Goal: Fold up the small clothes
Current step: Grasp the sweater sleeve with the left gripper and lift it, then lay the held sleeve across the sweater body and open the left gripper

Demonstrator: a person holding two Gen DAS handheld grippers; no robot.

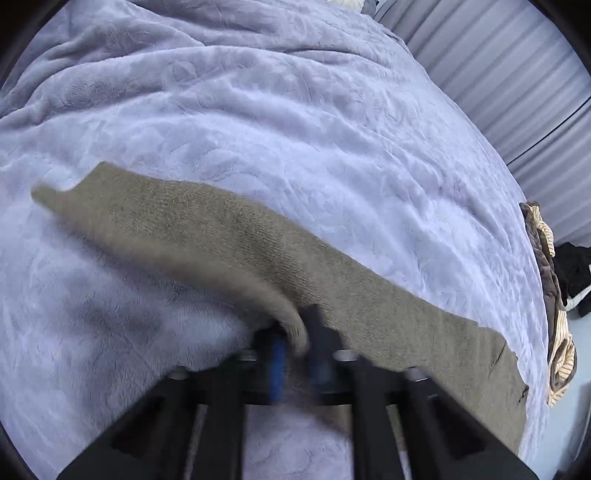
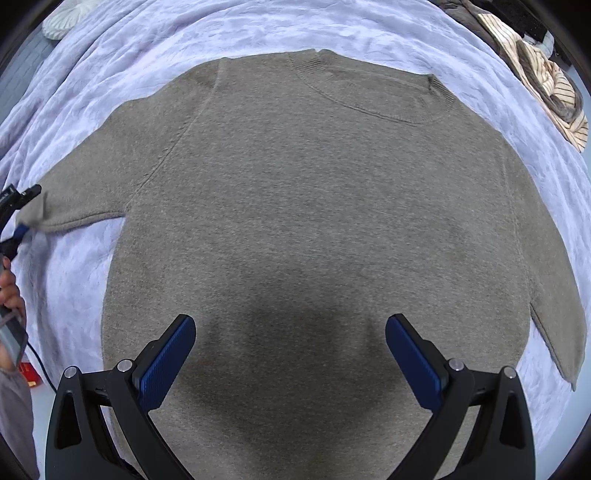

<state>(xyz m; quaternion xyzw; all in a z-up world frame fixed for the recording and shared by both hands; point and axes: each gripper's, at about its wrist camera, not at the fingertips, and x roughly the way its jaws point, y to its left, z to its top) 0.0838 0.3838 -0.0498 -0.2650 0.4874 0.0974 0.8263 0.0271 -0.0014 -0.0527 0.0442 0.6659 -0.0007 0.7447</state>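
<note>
A grey-brown knitted sweater [image 2: 314,229] lies spread flat on the bed, on a pale lilac plush blanket [image 2: 155,40], its ribbed collar [image 2: 369,96] toward the far side in my right wrist view. My right gripper [image 2: 290,363] hangs above the lower middle of the sweater's body, its blue-padded fingers [image 2: 168,363] spread wide with nothing between them and casting a dark shadow on the knit.

My left gripper [image 1: 295,347] is pressed together on the cuff end of the sweater's left-hand sleeve [image 1: 207,236]; in its own view the knit bunches between the blurred blue pads, and the sleeve runs away across the blanket. From the right wrist view that same gripper [image 2: 26,218] shows at the left edge, pinching the sleeve tip, with my hand [image 2: 11,291] just below it.

At the bed's far right edge lies a heap of striped cream and brown clothes [image 2: 546,85]. A white round object [image 2: 70,18] sits at the top left beyond the blanket. A small red thing [image 2: 31,373] and a black cable [image 2: 40,365] show low on the left.
</note>
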